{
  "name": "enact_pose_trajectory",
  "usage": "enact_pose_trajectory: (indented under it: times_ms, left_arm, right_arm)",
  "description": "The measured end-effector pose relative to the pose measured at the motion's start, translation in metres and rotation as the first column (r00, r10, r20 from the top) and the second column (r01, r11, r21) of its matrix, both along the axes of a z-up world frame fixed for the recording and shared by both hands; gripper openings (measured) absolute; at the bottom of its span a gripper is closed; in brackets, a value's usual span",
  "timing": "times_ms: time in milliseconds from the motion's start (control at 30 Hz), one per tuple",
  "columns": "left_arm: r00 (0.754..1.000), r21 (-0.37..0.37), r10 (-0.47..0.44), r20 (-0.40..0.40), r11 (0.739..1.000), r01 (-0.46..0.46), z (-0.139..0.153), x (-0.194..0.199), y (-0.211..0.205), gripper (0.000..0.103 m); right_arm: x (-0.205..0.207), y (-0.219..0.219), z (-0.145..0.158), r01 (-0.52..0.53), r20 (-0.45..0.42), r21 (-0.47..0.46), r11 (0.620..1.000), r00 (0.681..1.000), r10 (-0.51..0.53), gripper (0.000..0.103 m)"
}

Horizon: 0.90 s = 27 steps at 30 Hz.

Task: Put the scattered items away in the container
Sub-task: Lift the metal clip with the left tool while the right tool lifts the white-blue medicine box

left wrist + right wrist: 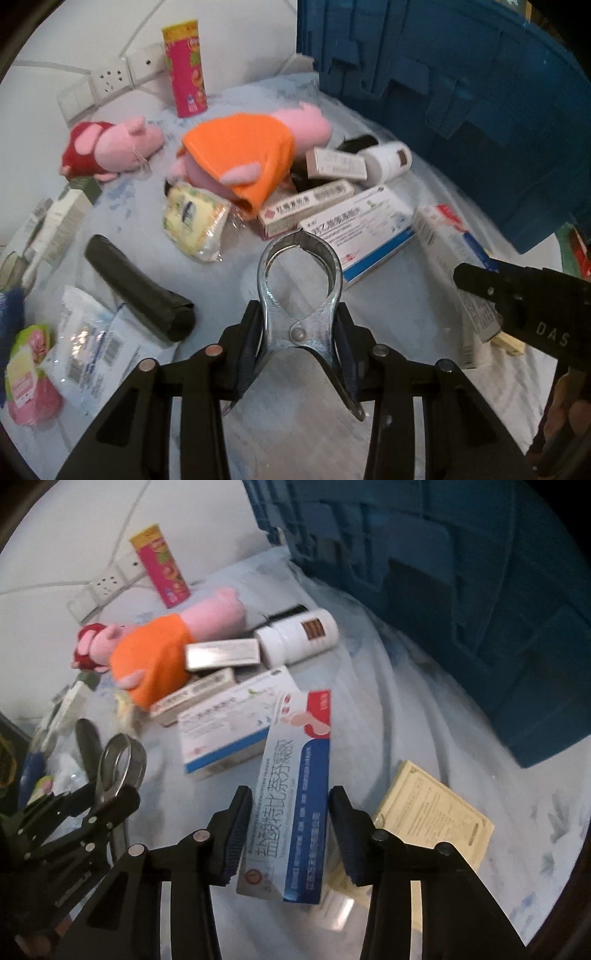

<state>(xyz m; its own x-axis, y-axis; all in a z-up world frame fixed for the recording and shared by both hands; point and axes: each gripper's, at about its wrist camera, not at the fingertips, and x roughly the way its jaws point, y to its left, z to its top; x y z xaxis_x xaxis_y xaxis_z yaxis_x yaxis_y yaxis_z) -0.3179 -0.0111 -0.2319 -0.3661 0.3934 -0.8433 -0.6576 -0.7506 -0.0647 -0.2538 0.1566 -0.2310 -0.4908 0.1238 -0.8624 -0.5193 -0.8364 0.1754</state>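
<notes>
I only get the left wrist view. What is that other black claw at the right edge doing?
Observer: The right claw grips a long white-and-blue cardboard box with a red corner, one pad on each long side.
Operator: Is anything lying under it?
Observer: Yes, a pale yellow printed paper leaflet lies flat on the cloth, and the box's near end overlaps its edge.
</notes>
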Motion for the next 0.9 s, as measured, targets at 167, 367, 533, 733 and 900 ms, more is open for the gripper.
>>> enact_pose_trajectory:
  times_ms: [167,367,533,733,900]
  left_arm:
    - [1.000,0.021,0.023,-0.019,1.000,-0.023,0.018,0.001,-0.006,0.038]
    - [0.997,0.050,0.056,-0.055,0.997,-0.054,0.051,0.022,-0.015,0.038]
    - [0.988,0.081,0.119,-0.101,0.990,-0.111,0.084,0.036,-0.017,0.038]
    - [0.974,0.121,0.171,-0.151,0.981,-0.153,0.120,0.051,-0.023,0.038]
    - [0.967,0.160,0.171,-0.190,0.977,-0.141,0.145,0.063,-0.028,0.038]
  right_arm:
    - [0.022,-0.014,0.027,-0.034,-0.039,0.017,0.999,0.999,0.035,0.042]
    - [0.045,-0.027,0.067,-0.088,-0.093,0.058,0.994,0.991,0.093,0.042]
    - [0.053,-0.029,0.103,-0.149,-0.150,0.093,0.984,0.975,0.162,0.042]
    - [0.061,-0.031,0.148,-0.213,-0.212,0.142,0.967,0.947,0.240,0.042]
    - [0.077,-0.028,0.185,-0.186,-0.263,0.186,0.965,0.937,0.231,0.042]
